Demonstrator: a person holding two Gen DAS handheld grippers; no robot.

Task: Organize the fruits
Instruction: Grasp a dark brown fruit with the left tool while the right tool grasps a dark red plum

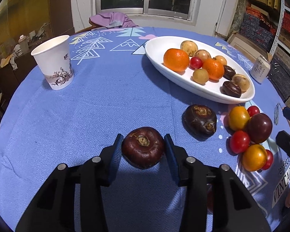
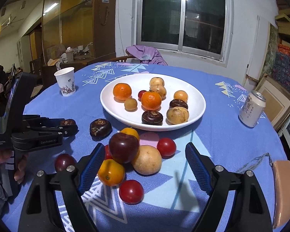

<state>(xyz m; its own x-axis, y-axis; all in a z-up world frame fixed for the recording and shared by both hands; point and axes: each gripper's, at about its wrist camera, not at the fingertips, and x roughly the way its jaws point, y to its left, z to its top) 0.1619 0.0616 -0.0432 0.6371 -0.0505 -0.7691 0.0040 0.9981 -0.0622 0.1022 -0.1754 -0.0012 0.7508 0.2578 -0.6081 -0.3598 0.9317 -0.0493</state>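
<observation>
Left gripper (image 1: 143,147) — apparently around water chestnut (image 1: 143,147)

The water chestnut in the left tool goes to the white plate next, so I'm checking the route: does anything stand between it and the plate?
One thing does: a second water chestnut lies on the tablecloth between the held water chestnut and the white plate. Lifting over it or swinging to its left would probably clear it.

The tablecloth (image 1: 67,106) reads "VINTAGE"; the left tool (image 2: 67,127) carries "GenRobot.AI" and "Data Acquisition System".
</observation>
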